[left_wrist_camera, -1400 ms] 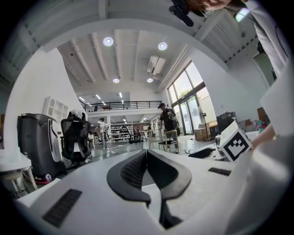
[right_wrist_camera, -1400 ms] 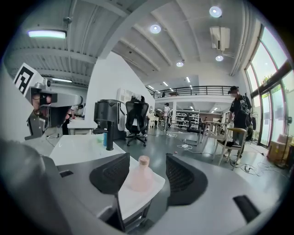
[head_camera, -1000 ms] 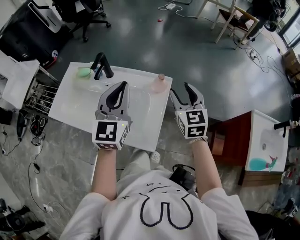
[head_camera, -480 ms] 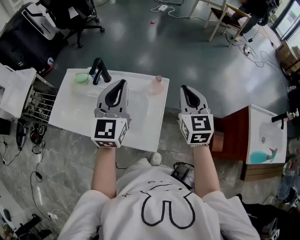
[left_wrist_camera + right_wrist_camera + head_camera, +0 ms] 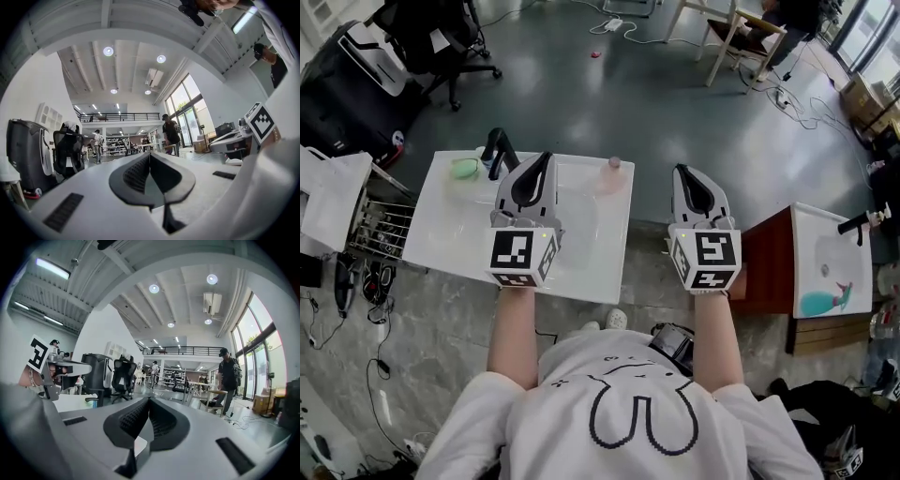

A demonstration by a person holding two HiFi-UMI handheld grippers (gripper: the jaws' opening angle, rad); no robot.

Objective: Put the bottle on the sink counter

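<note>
A pale pink bottle point(image 5: 611, 175) stands upright on the far right corner of the white sink counter point(image 5: 450, 234). My left gripper point(image 5: 546, 160) hovers above the basin, left of the bottle, its jaws shut on nothing. Off the counter's right edge, above the floor, my right gripper point(image 5: 682, 172) is also shut and empty, clear of the bottle. Both gripper views look level across the room. The left gripper point(image 5: 149, 156) and the right gripper point(image 5: 149, 401) each show their tips meeting with nothing between them. The bottle is in neither gripper view.
A black faucet point(image 5: 499, 146) and a green object point(image 5: 465, 168) sit at the counter's far left. A second white sink point(image 5: 830, 267) on a wooden cabinet point(image 5: 767, 267) stands to the right. A wire rack point(image 5: 382, 220) is at the left, chairs and cables lie beyond.
The right gripper's jaws, open a second ago beside the bottle, have shut on nothing. It has drifted a little right of the counter. The left gripper stays shut over the basin.
</note>
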